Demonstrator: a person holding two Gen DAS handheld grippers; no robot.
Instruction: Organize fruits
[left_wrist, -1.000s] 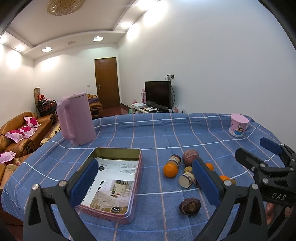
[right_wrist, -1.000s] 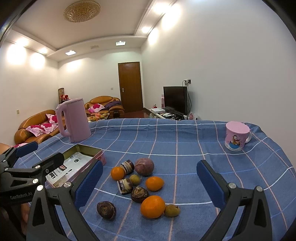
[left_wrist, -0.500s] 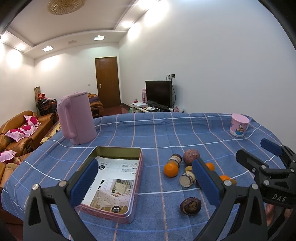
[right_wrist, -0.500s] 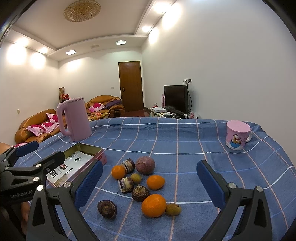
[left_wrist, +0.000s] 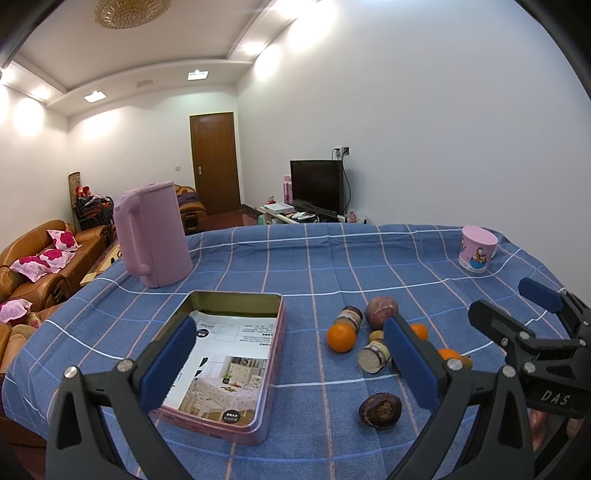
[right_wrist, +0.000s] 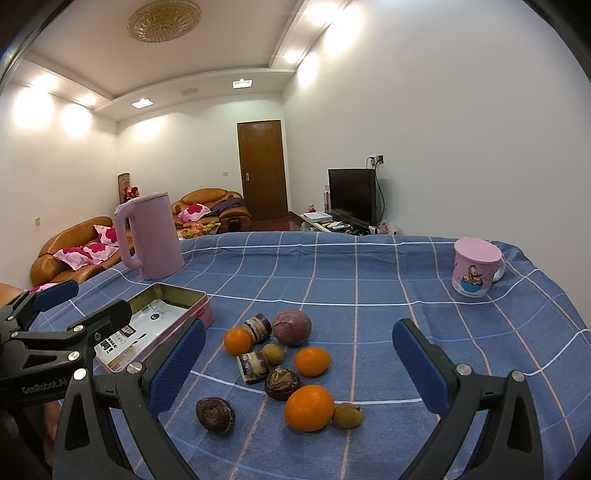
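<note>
A cluster of fruit lies on the blue checked tablecloth: a large orange (right_wrist: 309, 407), two smaller oranges (right_wrist: 312, 361) (right_wrist: 238, 341), a purple round fruit (right_wrist: 291, 327), dark brown fruits (right_wrist: 215, 414) (right_wrist: 282, 383), small yellow-green fruits (right_wrist: 347, 415), and two cut pieces (right_wrist: 253, 366). An open pink tin (left_wrist: 221, 363) with printed paper inside sits left of them. My left gripper (left_wrist: 291, 367) hovers open above the tin's right side. My right gripper (right_wrist: 299, 369) hovers open above the fruit cluster. Both hold nothing.
A pink kettle (left_wrist: 151, 240) stands behind the tin at the back left. A pink cartoon mug (right_wrist: 474, 271) stands at the back right. The table's near edge runs just under the grippers. Sofas, a door and a TV lie beyond.
Both views have shifted only slightly; the fruits sit a touch lower and nearer in the right wrist view. Nothing was grasped or moved on the table.
</note>
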